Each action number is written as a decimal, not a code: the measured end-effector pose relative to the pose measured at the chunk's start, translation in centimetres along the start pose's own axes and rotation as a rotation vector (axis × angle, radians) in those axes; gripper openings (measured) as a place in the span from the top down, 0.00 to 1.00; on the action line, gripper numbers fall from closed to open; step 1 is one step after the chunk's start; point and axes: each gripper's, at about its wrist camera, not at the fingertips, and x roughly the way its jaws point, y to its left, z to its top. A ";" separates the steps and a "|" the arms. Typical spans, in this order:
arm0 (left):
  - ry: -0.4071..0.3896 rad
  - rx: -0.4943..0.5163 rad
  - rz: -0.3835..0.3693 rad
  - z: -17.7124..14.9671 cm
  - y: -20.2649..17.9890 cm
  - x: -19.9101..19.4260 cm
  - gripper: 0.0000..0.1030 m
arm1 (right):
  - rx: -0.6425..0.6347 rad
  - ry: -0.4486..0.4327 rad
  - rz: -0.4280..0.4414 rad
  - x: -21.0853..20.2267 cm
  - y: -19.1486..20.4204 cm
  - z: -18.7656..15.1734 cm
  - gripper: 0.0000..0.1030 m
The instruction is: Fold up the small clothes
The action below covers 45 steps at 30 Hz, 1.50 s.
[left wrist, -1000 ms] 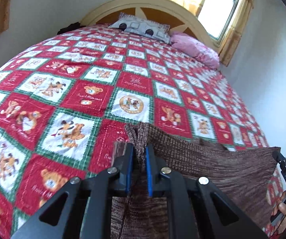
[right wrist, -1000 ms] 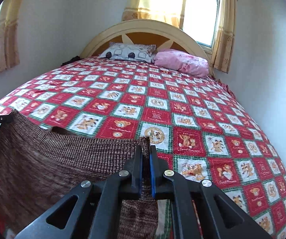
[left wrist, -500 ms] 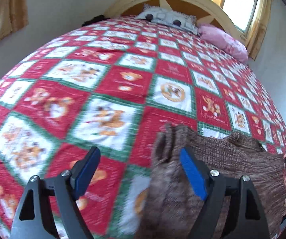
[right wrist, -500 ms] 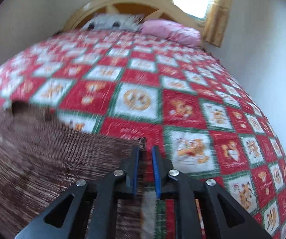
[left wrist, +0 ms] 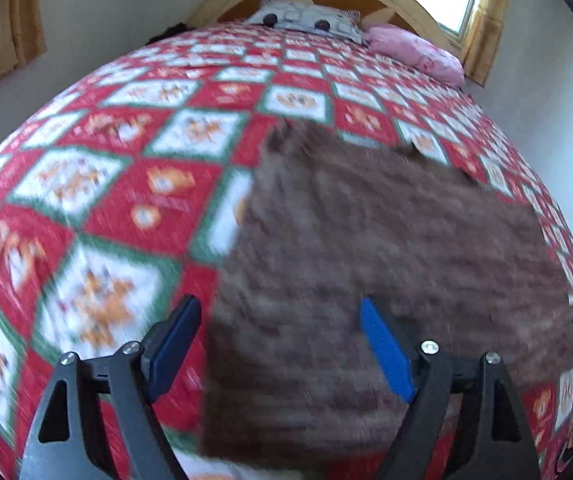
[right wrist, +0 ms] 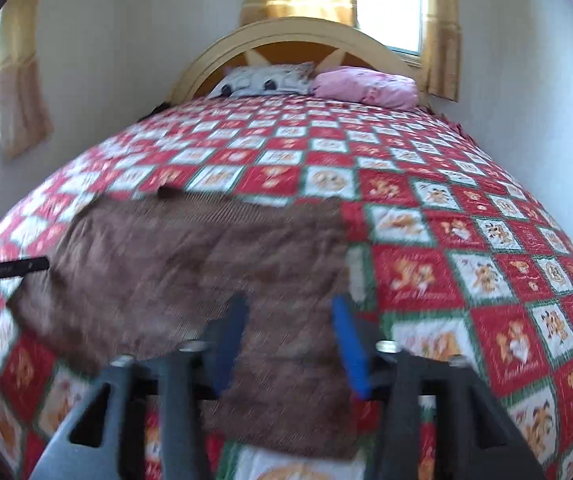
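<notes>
Left wrist view: brown knit garment point(left wrist: 386, 248) flat on the teddy-bear quilt point(left wrist: 98, 200), frame blurred.
Left gripper point(left wrist: 282, 344) jaws spread wide, holding nothing; right gripper point(right wrist: 290, 340) jaws also apart over the garment's near edge.

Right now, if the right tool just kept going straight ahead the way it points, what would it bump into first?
Most likely the brown knitted garment lying on the quilt. The right tool is open and aimed over it. The frame is blurred, so depth is uncertain.
</notes>
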 end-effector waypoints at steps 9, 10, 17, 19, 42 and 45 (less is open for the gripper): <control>-0.012 0.066 0.085 -3.0 0.1 -1.2 0.10 | 0.002 0.140 0.018 1.3 0.7 -4.8 0.68; -0.011 0.067 0.088 -3.2 0.2 -1.3 0.08 | 0.000 0.134 0.013 1.1 0.7 -5.0 0.68; -0.017 0.041 0.078 -4.5 1.6 -2.0 0.00 | 0.014 0.104 -0.022 0.2 0.6 -5.0 0.68; -0.016 0.037 0.076 -4.4 1.6 -1.8 0.00 | 0.040 0.078 -0.011 -1.0 1.5 -4.6 0.68; -0.089 -0.105 -0.085 -4.8 4.3 -3.2 0.00 | 0.118 0.044 0.328 -0.8 8.0 -4.1 0.67; -0.115 -0.153 -0.053 -5.0 4.8 -3.9 0.00 | 0.134 0.039 0.290 -0.3 7.2 -4.4 0.60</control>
